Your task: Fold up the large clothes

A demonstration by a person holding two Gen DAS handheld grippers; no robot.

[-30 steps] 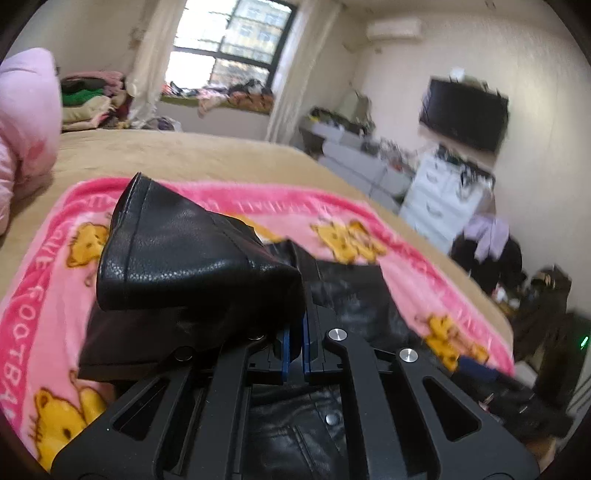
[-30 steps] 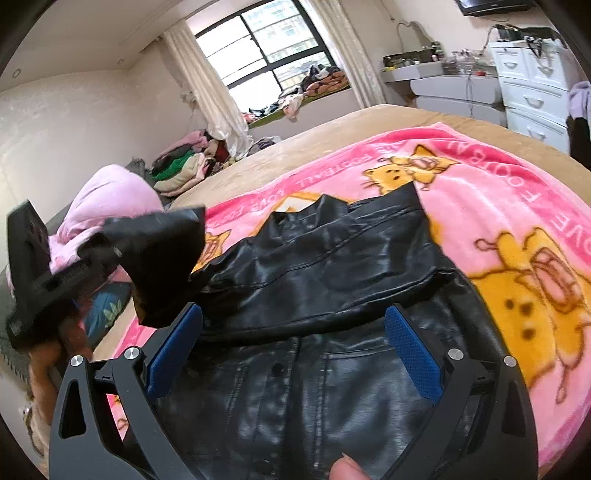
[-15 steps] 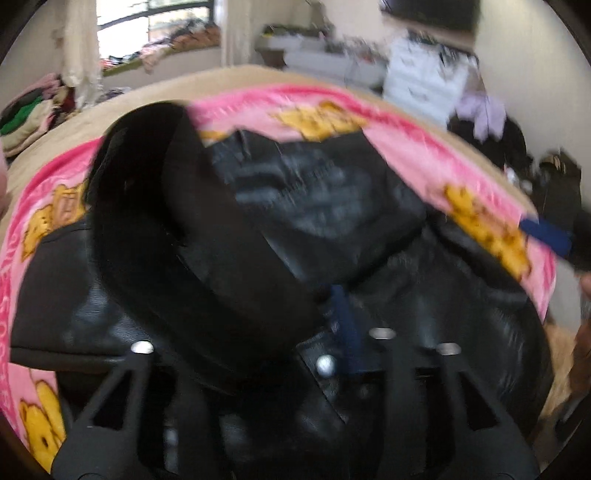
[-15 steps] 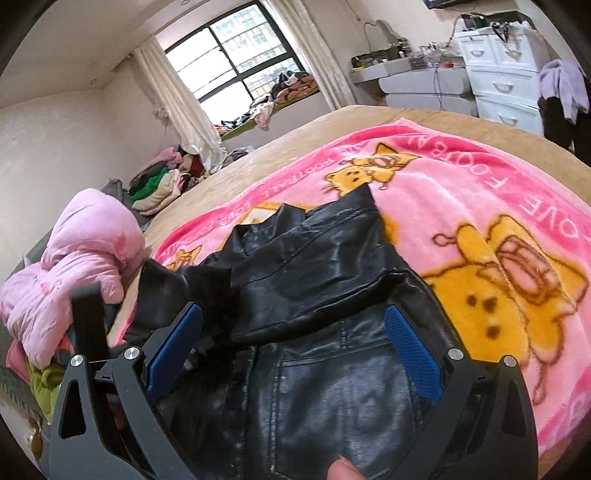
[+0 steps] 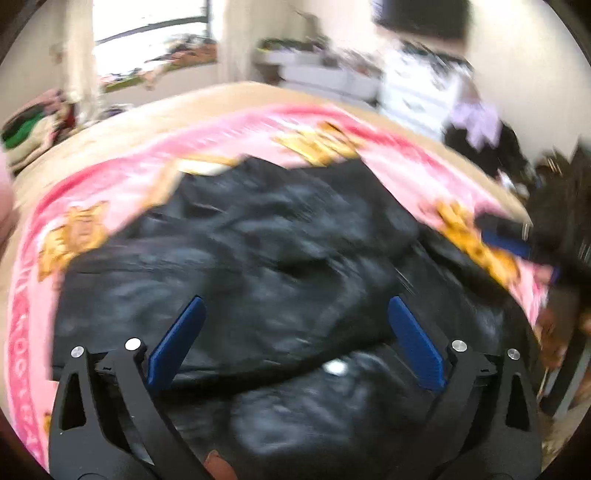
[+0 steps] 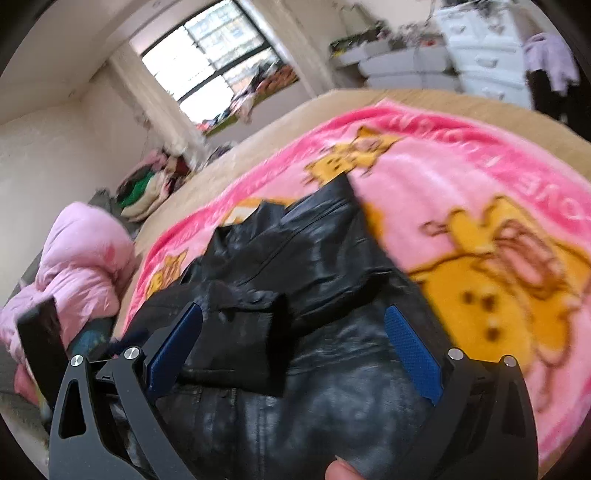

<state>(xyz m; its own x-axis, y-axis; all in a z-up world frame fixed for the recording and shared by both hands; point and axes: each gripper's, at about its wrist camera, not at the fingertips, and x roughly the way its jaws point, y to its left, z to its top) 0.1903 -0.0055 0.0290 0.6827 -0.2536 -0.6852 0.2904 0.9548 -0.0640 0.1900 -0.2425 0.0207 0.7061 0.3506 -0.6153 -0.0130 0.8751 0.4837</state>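
In the left wrist view, a black leather jacket (image 5: 280, 258) lies spread on a pink blanket (image 5: 122, 177) printed with yellow cartoon animals, which covers a tan bed (image 5: 207, 99). Motion blur smears the whole picture, so the jacket's folds and seams are hard to make out. The left gripper (image 5: 293, 332) hangs over the jacket with its two blue pads wide apart and still opening; leather shows beneath the gap, but neither pad presses on it. At the right edge part of the right gripper (image 5: 506, 243) shows, one blue pad only, the rest cut off. Behind stand a white dresser (image 5: 417, 88), a wall television (image 5: 421, 14) and one window (image 5: 147, 40).

In the right wrist view, the jacket (image 6: 295, 280) is clearer, one sleeve folded across its front. The right gripper (image 6: 293, 347) has its fingers spread wide above it, clamping nothing. A pink padded coat (image 6: 81, 258) lies beside the blanket (image 6: 461, 206), and a heap of folded clothes (image 6: 147, 184) sits near the window (image 6: 210, 70). A fingertip (image 6: 341, 470) shows at the bottom edge.
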